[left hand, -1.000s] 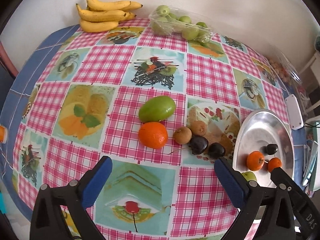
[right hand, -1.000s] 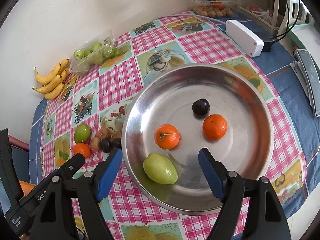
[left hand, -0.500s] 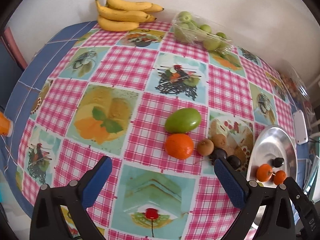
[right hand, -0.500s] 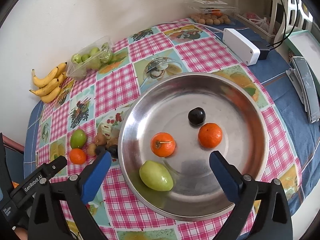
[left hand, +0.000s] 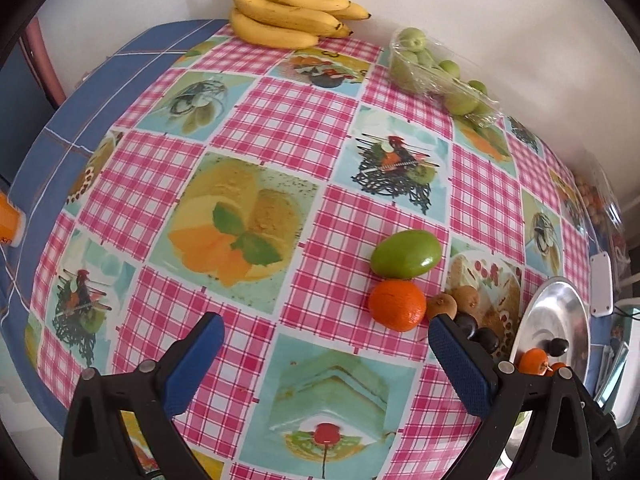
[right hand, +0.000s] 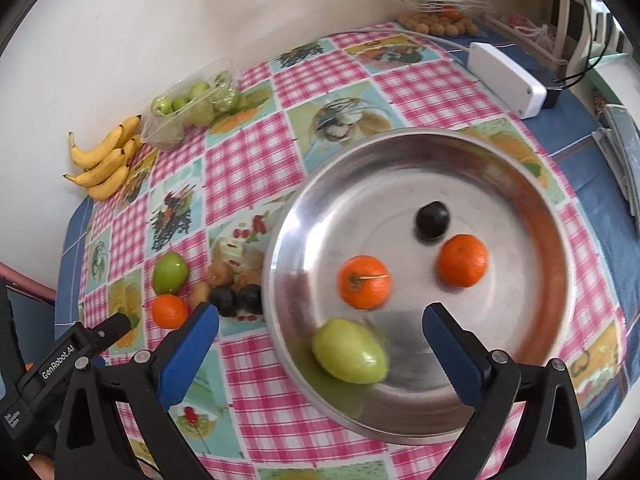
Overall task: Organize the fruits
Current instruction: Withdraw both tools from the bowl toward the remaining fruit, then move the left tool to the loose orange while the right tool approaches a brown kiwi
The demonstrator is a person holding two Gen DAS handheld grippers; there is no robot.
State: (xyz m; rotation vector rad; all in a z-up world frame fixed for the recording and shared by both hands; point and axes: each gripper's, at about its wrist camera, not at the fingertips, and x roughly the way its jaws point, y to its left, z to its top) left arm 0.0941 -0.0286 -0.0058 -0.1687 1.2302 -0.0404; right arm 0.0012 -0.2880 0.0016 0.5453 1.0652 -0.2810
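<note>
Since a second ago the left gripper (left hand: 324, 330) has swung leftward, so the loose green oval fruit (left hand: 406, 254) and round orange (left hand: 397, 305) now sit toward its right finger. Both it and the right gripper (right hand: 320, 320) gape wide, holding nothing. Four fruits lie in the round steel plate (right hand: 532, 216).

1. Steel plate (right hand: 532, 208) – it holds a green mango (right hand: 350, 351), two oranges (right hand: 364, 282) and a dark plum (right hand: 432, 219), all apart.
2. Left of the plate on the cloth – a green mango (left hand: 406, 254) touching an orange (left hand: 397, 305), with two kiwis (left hand: 442, 306) and two plums (right hand: 224, 301) clustered beside them.
</note>
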